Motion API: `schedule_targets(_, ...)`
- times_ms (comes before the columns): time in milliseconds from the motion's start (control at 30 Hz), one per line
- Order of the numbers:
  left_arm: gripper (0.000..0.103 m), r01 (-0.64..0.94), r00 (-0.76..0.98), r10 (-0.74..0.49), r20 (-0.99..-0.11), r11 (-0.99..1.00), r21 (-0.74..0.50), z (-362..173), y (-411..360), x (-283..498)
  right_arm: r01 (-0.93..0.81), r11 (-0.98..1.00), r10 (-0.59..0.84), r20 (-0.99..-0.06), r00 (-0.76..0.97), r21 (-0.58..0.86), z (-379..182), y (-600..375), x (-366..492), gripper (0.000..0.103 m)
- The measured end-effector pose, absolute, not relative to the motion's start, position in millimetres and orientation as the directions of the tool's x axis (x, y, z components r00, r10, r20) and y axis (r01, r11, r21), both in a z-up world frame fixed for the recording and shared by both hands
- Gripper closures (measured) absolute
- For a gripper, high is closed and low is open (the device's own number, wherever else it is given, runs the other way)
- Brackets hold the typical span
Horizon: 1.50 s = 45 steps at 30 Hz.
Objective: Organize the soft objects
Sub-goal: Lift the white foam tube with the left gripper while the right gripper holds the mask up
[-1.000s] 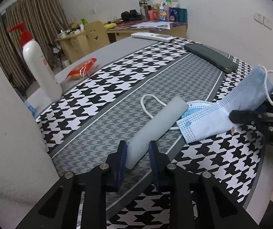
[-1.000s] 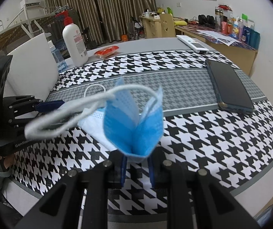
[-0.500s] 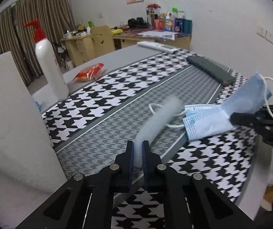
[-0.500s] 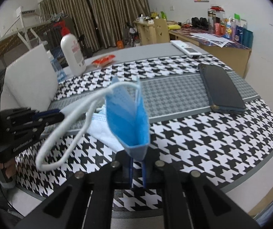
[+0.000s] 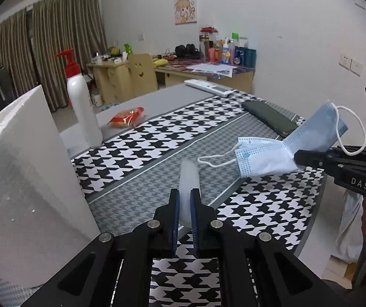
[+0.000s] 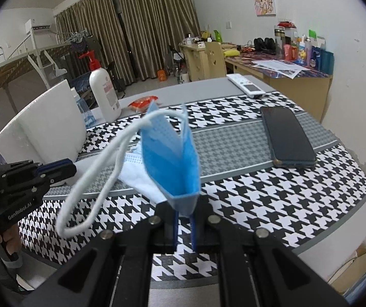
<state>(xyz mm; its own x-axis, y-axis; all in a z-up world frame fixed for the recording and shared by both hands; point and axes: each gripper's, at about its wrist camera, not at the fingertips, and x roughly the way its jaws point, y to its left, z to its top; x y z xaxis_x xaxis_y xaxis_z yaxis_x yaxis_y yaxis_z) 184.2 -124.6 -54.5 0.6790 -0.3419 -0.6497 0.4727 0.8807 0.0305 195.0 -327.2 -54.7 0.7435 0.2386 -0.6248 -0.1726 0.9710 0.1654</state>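
- Foam, pale and soft, is what the left gripper point(image 5: 185, 206) pinches: a white foam stick point(image 5: 189, 179) rises from between its two fingers, lifted clear of the houndstooth tablecloth point(image 5: 157, 138).
- Right gripper point(image 6: 183, 226) has its fingers pressed onto the folded corner of a blue face mask point(image 6: 175, 163), whose far end seems to trail on the cloth while one ear loop point(image 6: 98, 176) hangs free.
- Judged from the task, both soft items are being carried off to be sorted; a steady squeeze should suit, firm enough that the stick does not pivot, and the mask wants lifting high so the loop does not snag.
- Only the left view shows the mask's white underside spread on the cloth and the stick itself.
- Only the right view shows the phone point(image 6: 286, 135) face up, well apart from the mask, and the foam block point(image 6: 47, 125) whole.
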Motion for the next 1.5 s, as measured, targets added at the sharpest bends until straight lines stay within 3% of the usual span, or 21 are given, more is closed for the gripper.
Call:
schedule_targets(133,0.094,0.464,0.693,-0.347,-0.632,0.886,0.022,-48,-121,180,-0.176,0.970,0.241,-0.615,0.750,0.164,-50,-326,191,0.093)
schedule_targets(200,0.103,0.452,0.706,-0.346,-0.618,0.892,0.018,-43,-119,178,-0.182,0.969,0.245,-0.608,0.756,0.165,-47,-325,190,0.093)
schedule_targets(333,0.103,0.453,0.720,-0.353,-0.597,0.892,0.019,-36,-116,171,-0.191,0.968,0.250,-0.598,0.762,0.161,-43,-321,187,0.093)
schedule_targets(567,0.102,0.466,0.670,-0.320,-0.669,0.884,0.044,-55,-120,176,-0.199,0.966,0.257,-0.607,0.752,0.164,-47,-320,189,0.093)
schedule_targets(667,0.088,0.467,0.644,-0.306,-0.701,0.883,0.043,-65,-122,179,-0.199,0.966,0.257,-0.613,0.747,0.164,-49,-319,190,0.093)
schedule_targets(733,0.065,0.469,0.629,-0.300,-0.717,0.882,0.043,-71,-123,180,-0.199,0.966,0.260,-0.612,0.747,0.167,-49,-319,190,0.093)
schedule_targets(800,0.062,0.465,0.615,-0.290,-0.733,0.884,0.040,-78,-124,181,-0.202,0.965,0.261,-0.611,0.747,0.166,-50,-319,190,0.093)
schedule_targets(1233,0.063,0.450,0.556,-0.248,-0.794,0.892,0.036,-104,-127,193,-0.209,0.963,0.270,-0.609,0.746,0.170,-52,-319,186,0.093)
schedule_targets(1267,0.065,0.453,0.552,-0.256,-0.793,0.891,0.028,-105,-126,193,-0.211,0.963,0.271,-0.609,0.746,0.170,-52,-319,186,0.093)
schedule_targets(1333,0.082,0.451,0.559,-0.250,-0.790,0.892,0.037,-105,-128,193,-0.209,0.963,0.270,-0.610,0.745,0.172,-52,-319,188,0.093)
schedule_targets(1500,0.088,0.451,0.565,-0.266,-0.781,0.892,0.022,-103,-125,193,-0.213,0.962,0.273,-0.605,0.748,0.171,-49,-317,185,0.093)
